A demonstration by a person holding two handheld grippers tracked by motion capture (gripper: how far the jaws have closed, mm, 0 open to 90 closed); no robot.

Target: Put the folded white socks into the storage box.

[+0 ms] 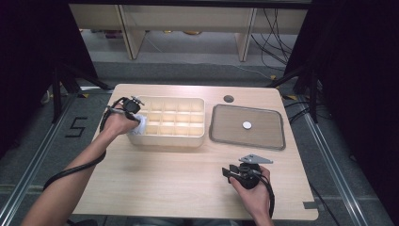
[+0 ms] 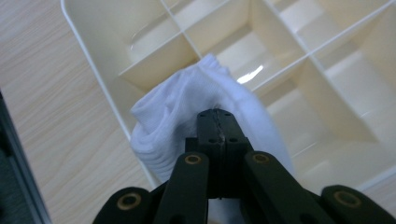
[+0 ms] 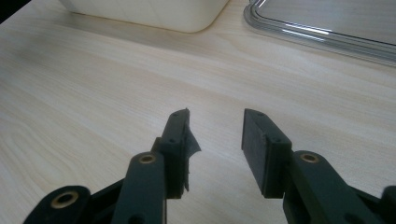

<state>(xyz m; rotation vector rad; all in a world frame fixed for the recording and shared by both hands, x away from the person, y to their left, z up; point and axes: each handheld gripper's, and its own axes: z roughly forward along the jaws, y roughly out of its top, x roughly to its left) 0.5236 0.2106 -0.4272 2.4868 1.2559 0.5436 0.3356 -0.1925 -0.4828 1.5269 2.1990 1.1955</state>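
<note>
A pale wood-grain table [image 1: 188, 174] stands on a grey floor, with a light wooden shelf unit [image 1: 188, 21] against the far wall and dark curtains at either side. Taking the cream plastic divided organiser box [image 1: 169, 123] on the table as the landmark: at its left end, over the corner compartment nearest the person, hangs a white ribbed cotton sock [image 2: 180, 123], bunched and folded, draped across the box's rim so part spills outside. The left gripper [image 2: 215, 122] is at that same left end, its jaws pressed together on the sock's fabric. Right of the box, just beside it, lies a grey-rimmed rectangular tray [image 1: 277, 141] with a small white disc [image 1: 247, 125] in its middle. Nearer the person than the box and off to its right, the right gripper [image 1: 226, 173] rests low over bare tabletop, jaws parted with nothing between them
</note>
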